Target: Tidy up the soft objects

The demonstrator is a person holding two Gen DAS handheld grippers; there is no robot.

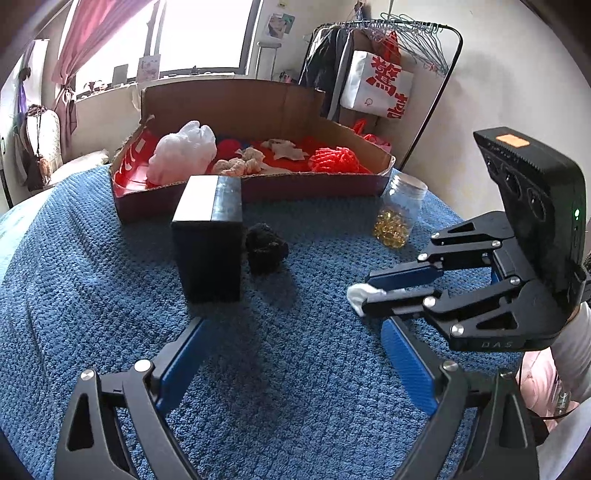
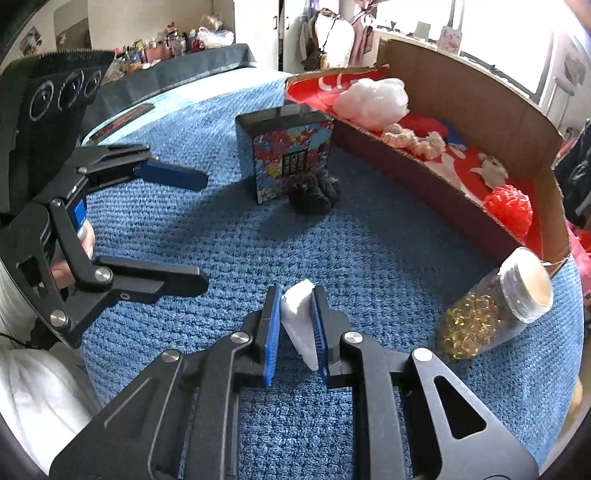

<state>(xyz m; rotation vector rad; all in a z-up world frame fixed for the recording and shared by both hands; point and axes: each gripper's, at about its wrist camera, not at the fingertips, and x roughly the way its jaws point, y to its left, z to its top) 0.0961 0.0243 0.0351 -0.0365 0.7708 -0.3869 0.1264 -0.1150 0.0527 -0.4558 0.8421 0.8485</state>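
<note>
My right gripper (image 2: 296,295) is shut on a small white soft wedge (image 2: 300,321) just above the blue blanket; the left wrist view shows the same gripper (image 1: 364,295) with the white piece (image 1: 357,295) poking out of its tips. My left gripper (image 1: 295,325) stands open over bare blanket, nothing between its fingers, and appears at the left of the right wrist view (image 2: 205,229). A black fuzzy ball (image 1: 266,251) lies beside a dark upright box (image 1: 208,236). Behind them, a cardboard tray (image 1: 258,186) holds a white puff (image 1: 184,151), a pink scrunchie (image 1: 240,166) and a red mesh ball (image 1: 336,158).
A clear jar (image 1: 399,210) of yellow beads leans on the blanket by the tray's right corner. The patterned box (image 2: 288,155) stands against the tray's front wall. A clothes rack (image 1: 417,33) with a white bag stands behind. Open blanket (image 2: 369,251) lies between grippers and tray.
</note>
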